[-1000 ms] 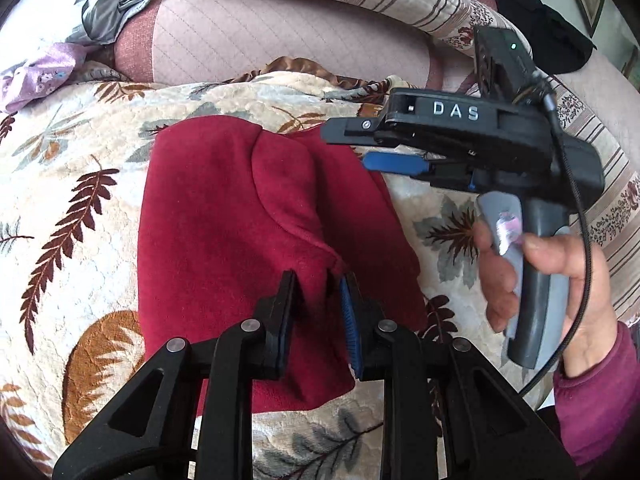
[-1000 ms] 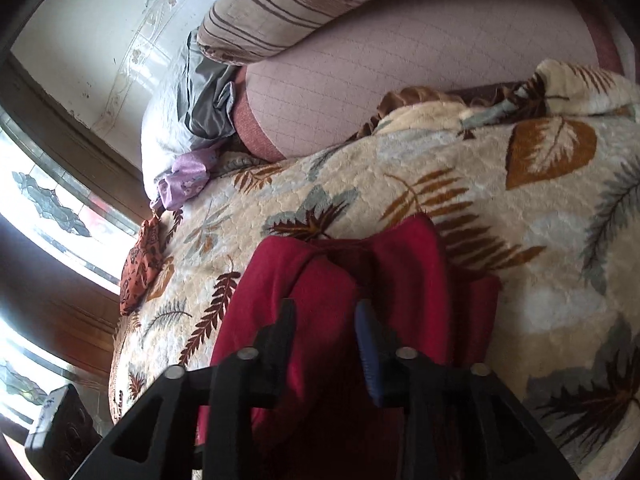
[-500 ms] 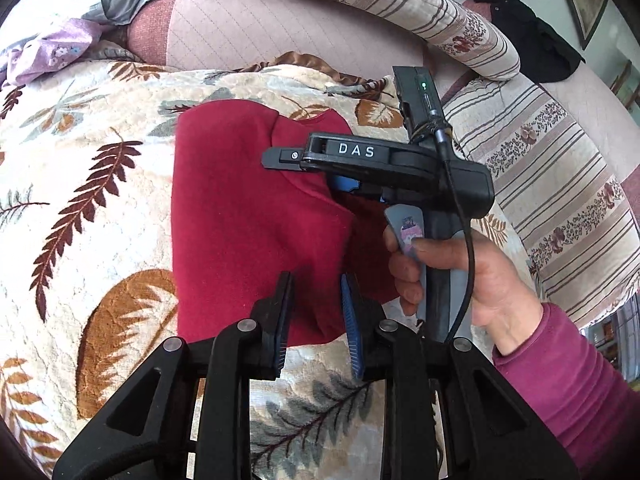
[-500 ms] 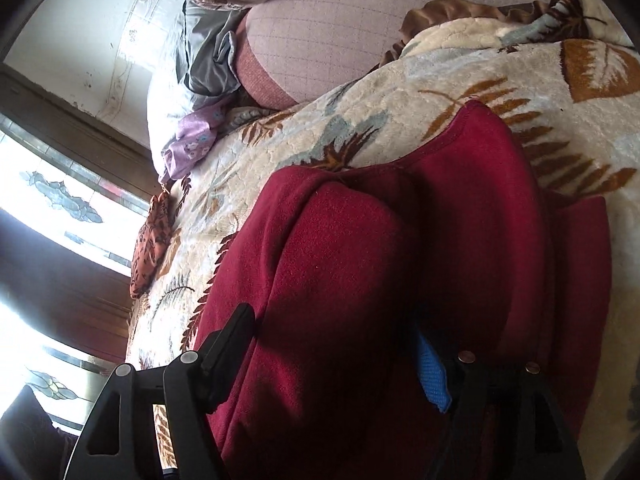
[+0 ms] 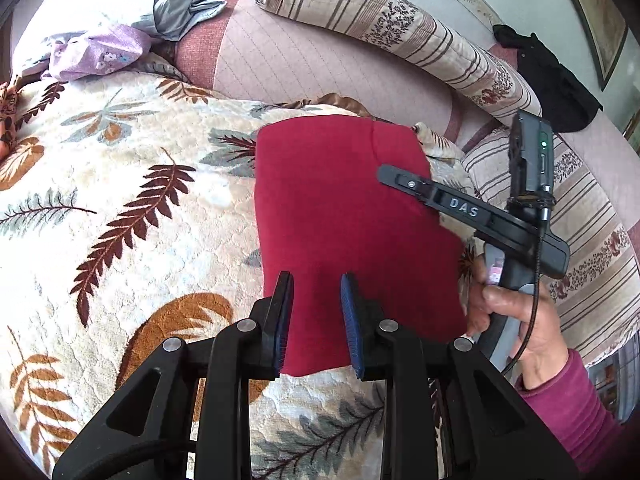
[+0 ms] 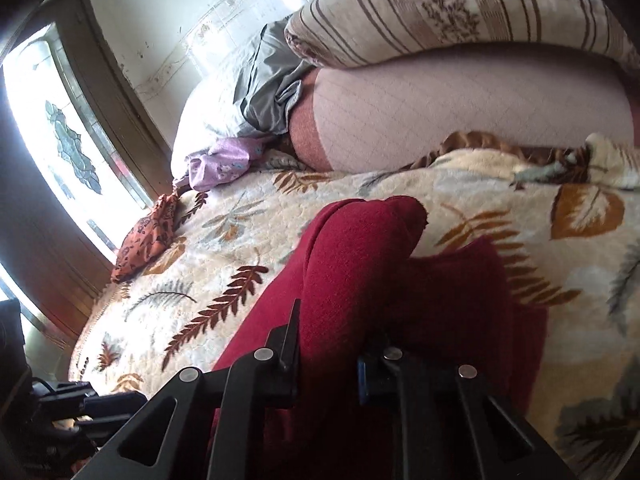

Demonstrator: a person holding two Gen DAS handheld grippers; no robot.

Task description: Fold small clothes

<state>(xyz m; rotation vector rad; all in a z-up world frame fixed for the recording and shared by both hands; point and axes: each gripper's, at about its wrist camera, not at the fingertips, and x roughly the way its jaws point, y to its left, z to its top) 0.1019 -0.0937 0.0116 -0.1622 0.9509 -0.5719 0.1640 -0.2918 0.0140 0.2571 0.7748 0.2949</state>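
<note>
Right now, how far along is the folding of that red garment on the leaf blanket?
Done: the red garment lies as a compact folded rectangle on the leaf blanket. In hand: the right claw has just been closing with a bunch of its cloth between the pads, seemingly gripped. The left claw has just been opening, empty, above the near edge. Left: probably one more fold or tidying.

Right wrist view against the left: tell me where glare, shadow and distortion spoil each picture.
Right wrist view: the window is blown out white, and the folded dark red fleece garment falls into shadow near the lens. Left wrist view: even daylight, sharp; fisheye bends the striped bolster cushion into an arc.
</note>
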